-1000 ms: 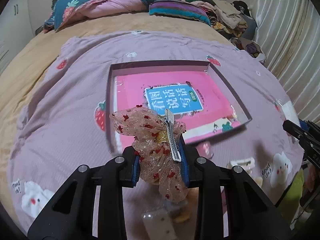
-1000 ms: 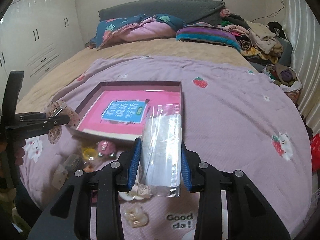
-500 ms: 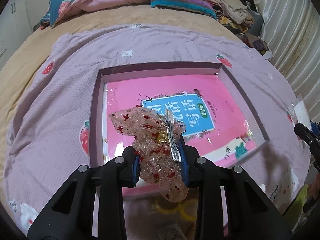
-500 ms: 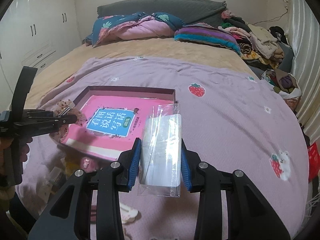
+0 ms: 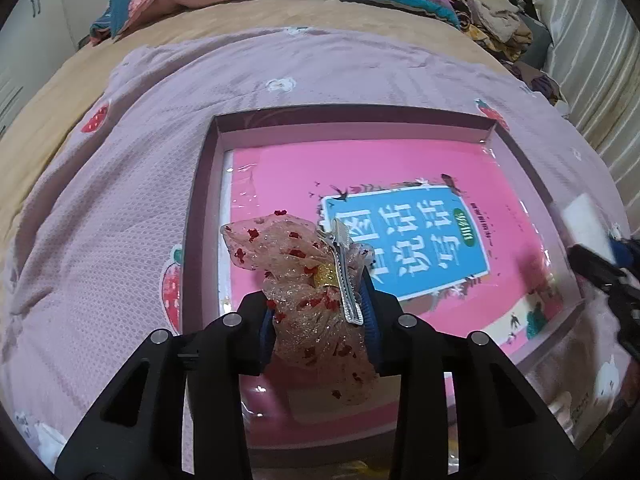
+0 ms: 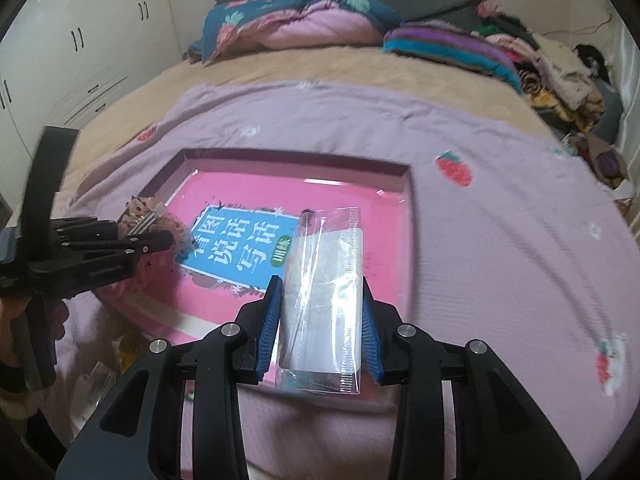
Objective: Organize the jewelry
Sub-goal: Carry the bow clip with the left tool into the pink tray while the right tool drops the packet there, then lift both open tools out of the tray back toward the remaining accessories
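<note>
Left wrist view, nearest first: the left hand-held gripper [image 5: 320, 320] is clenched on a sheer bow hair clip [image 5: 308, 284] dotted with red, pinching it at the gathered middle by the gold knot so the gauze loops hang free. Its metal alligator clip [image 5: 347, 276] faces the camera, with its long axis running along the fingers and its toothed tip pointing away, toward the far wall of the box. The bow hangs above the near left part of the shallow mauve box [image 5: 208, 200], not touching the pink book [image 5: 400, 240] lying flat inside; held this way it looks ready to be set down there.

From the right wrist, the right hand-held gripper [image 6: 320, 304] grasps a clear plastic zip bag [image 6: 326, 292] by its two long edges, which keeps the bag flat. Its long axis runs along the fingers, the far end reaching over the book; which end opens I cannot tell. It hovers over the box's near right side. Beyond lie the lilac strawberry-print blanket [image 6: 480, 128] and the piled bedding [image 6: 304, 20].
</note>
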